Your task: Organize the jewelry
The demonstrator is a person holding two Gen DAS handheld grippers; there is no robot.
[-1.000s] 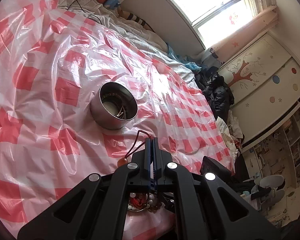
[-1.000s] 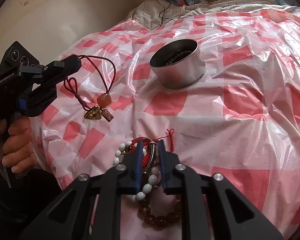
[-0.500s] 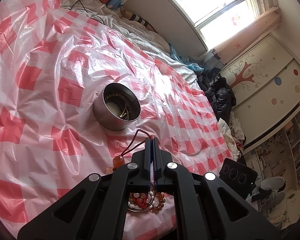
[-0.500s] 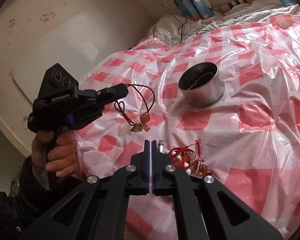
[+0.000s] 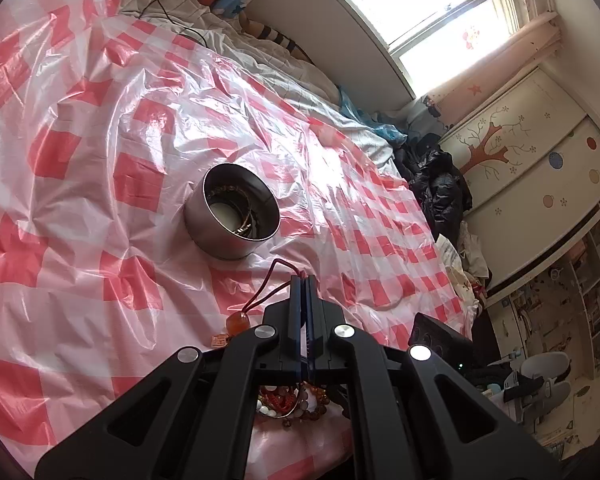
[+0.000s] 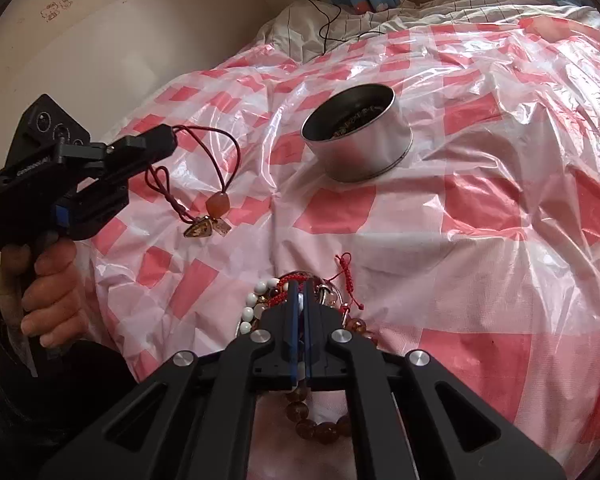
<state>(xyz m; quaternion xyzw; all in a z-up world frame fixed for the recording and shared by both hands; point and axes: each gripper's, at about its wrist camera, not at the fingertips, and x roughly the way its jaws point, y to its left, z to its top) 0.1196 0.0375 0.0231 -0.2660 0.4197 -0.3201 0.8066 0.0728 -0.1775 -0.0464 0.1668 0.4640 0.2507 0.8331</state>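
A red cord necklace (image 6: 224, 156) with an orange bead (image 6: 219, 204) and a gold pendant (image 6: 198, 229) hangs from my left gripper (image 6: 172, 140), which is shut on the cord. The pendant rests on the sheet. In the left wrist view the cord (image 5: 274, 276) loops out beside the shut left gripper (image 5: 301, 279). My right gripper (image 6: 298, 286) is shut, its tips down in a pile of bracelets (image 6: 256, 300) made of white beads, red thread and amber beads. Whether it pinches anything is hidden. A silver round tin (image 6: 358, 136) (image 5: 232, 220) with jewelry inside stands farther back.
A crinkled pink-and-white checked plastic sheet (image 6: 480, 200) covers the bed. A black cable (image 6: 328, 12) and blue items lie at the headboard end. A person's hand (image 6: 46, 280) grips the left handle. Dark clothes (image 5: 440, 192), a wardrobe and a window lie beyond the bed.
My right gripper shut, rose away from the bracelet pile, then came back down onto it. The left gripper kept hold of the red cord and barely moved.
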